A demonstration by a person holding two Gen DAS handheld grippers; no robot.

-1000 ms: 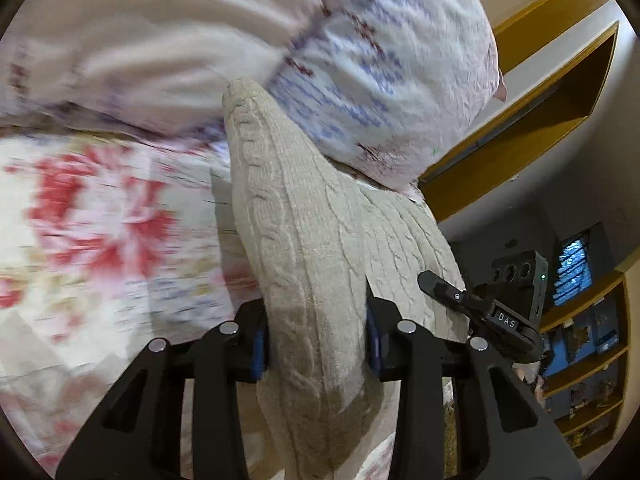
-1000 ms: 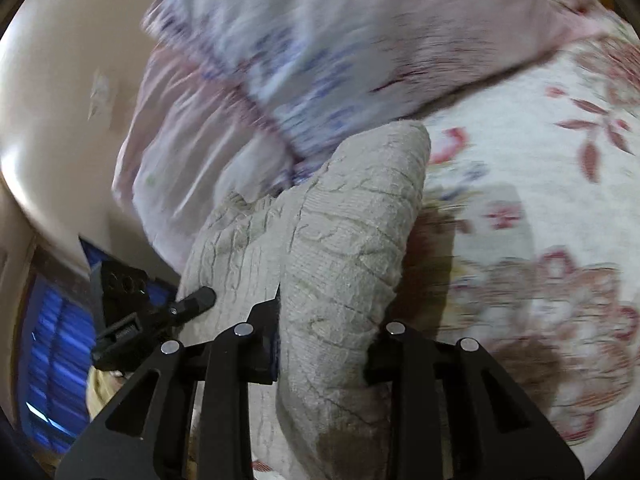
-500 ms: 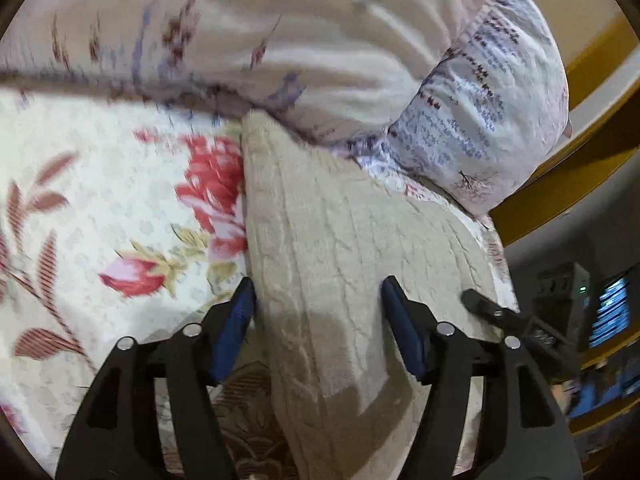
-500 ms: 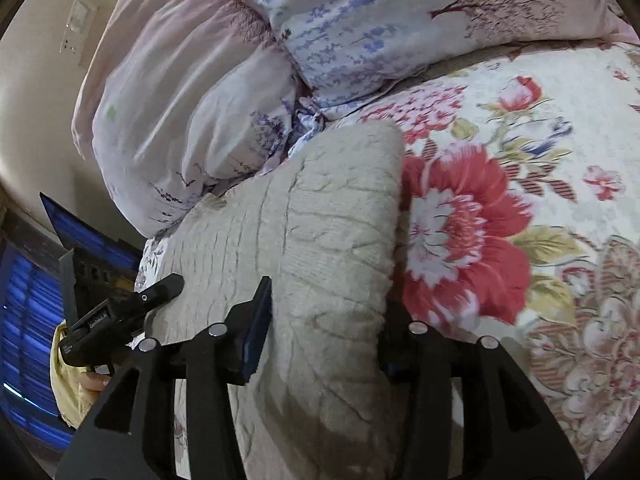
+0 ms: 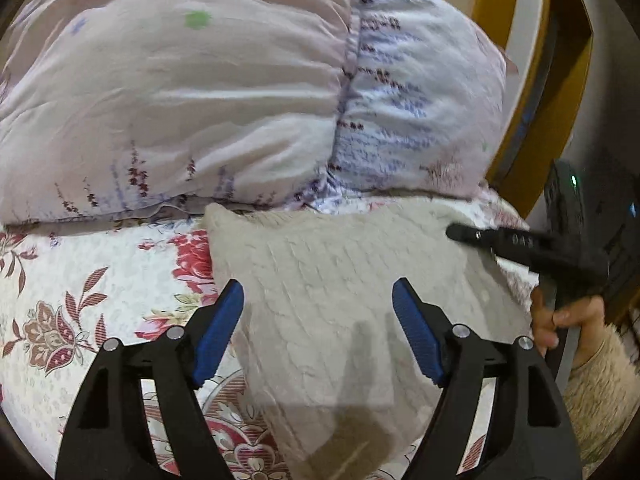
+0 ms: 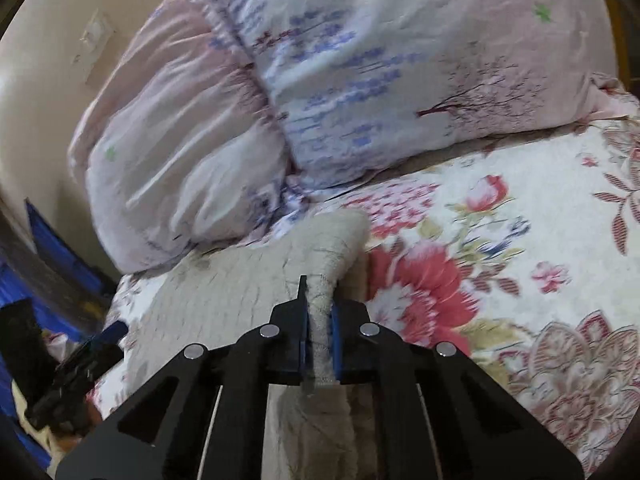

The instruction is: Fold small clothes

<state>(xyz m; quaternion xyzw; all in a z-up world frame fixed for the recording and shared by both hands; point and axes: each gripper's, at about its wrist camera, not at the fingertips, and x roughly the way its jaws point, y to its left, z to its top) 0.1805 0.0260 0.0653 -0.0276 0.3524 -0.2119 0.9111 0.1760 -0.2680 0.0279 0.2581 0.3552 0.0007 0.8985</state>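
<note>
- Floral bedspread (image 6: 520, 208) carrying beige knit sweater (image 5: 332, 280); pillows (image 5: 200, 112) crowding its far edge.
- Left gripper (image 5: 318, 332) hovering spread wide over sweater.
- Right gripper (image 6: 318, 336) pinching sweater's right fold.

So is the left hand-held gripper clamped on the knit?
No, the left hand-held gripper is spread wide, its blue pads on either side of the beige knit with gaps, not pinching it.

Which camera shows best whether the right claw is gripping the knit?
Right wrist: its claw is shut on a pinched ridge of the knit. The left wrist view shows only that claw's black tip over the knit's far corner, with its own claw open.
</note>
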